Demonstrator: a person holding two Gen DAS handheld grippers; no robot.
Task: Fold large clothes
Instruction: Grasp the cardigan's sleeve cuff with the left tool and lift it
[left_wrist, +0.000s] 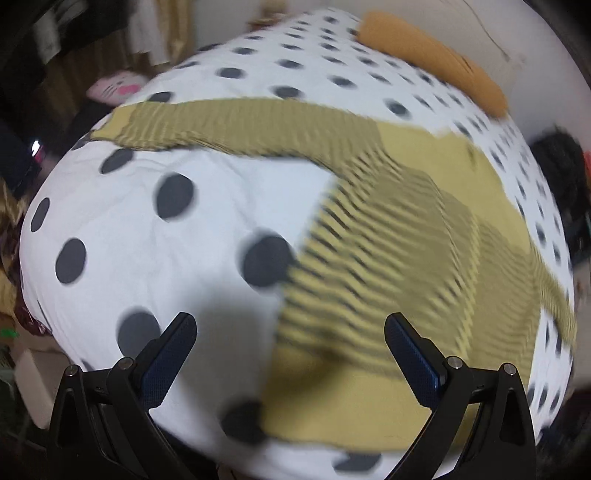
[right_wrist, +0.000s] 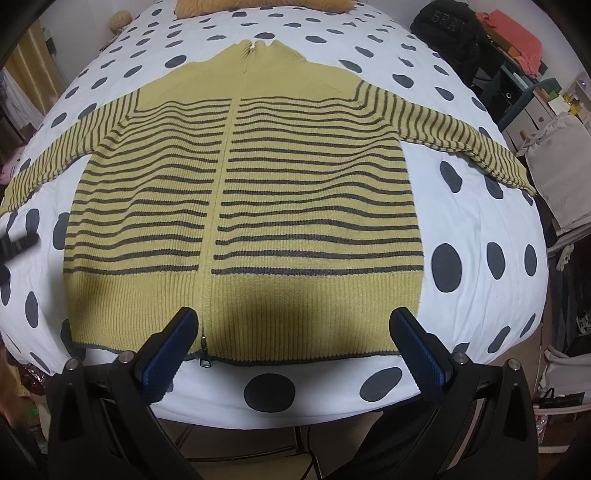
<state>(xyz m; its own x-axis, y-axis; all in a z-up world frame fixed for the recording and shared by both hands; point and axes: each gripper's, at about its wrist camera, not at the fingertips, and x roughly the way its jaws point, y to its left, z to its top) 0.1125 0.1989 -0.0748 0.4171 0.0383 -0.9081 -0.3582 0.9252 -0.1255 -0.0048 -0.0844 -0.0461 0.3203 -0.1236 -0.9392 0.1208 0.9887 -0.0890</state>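
1. The right gripper (right_wrist: 293, 326) stands with its two blue-padded fingers spread wide and holding nothing. It hovers over the ribbed hem of the mustard-yellow knitted zip cardigan with dark stripes (right_wrist: 243, 192), its left finger just beside the zip pull.

2. The left gripper (left_wrist: 290, 332) is likewise wide and empty. It hangs above the cardigan's left hem corner, one finger over the knit and the other over bare cover. That view is blurred, so finer detail there cannot be told.

3. The cardigan lies flat and front-up on the white bed cover with large dark grey dots (right_wrist: 480, 221), zip closed, collar at the far end, hem at the near edge, and each sleeve stretched outward from the body.

4. My judgement: the garment is spread out and folding has not begun. This is the approach before the first grasp.

5. The next move probably calls for pinching a sleeve or a side edge of the cardigan and carrying it across the zip line. The thick knit should be gripped firmly so that it does not drag or bunch.

6. Count: one cardigan, two sleeves, two grippers.

7. Beyond the cardigan's collar lies one orange-brown plush cushion (left_wrist: 436, 59). Past its left sleeve sits one pink cat-face plush (left_wrist: 112, 88) off the bed.
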